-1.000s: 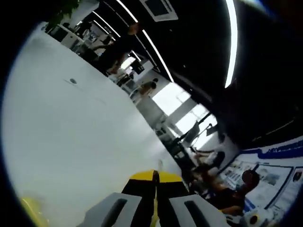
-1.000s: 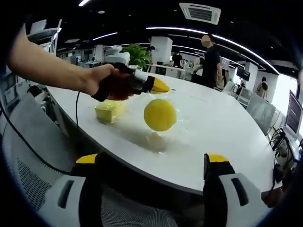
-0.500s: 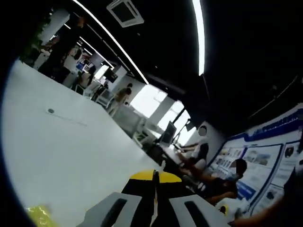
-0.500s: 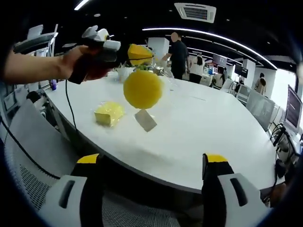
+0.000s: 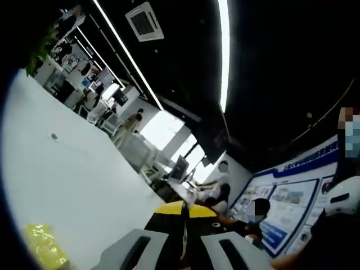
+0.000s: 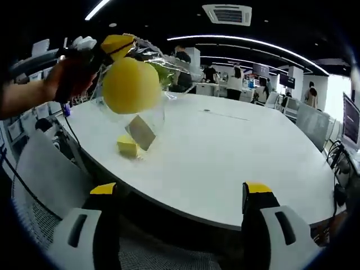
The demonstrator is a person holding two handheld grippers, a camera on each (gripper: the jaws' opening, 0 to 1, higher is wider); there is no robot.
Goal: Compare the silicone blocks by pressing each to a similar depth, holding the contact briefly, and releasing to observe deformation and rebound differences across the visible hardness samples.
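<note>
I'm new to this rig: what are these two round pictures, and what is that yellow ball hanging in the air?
No robot here: a person holds a gripper in each hand, each carrying a fisheye camera. The right gripper view looks past its own open gripper at a white table. There the left gripper, shut, lifts a clear bag holding a yellow ball and a small card. A yellow block lies on the table. The left gripper view tilts toward the ceiling.
</note>
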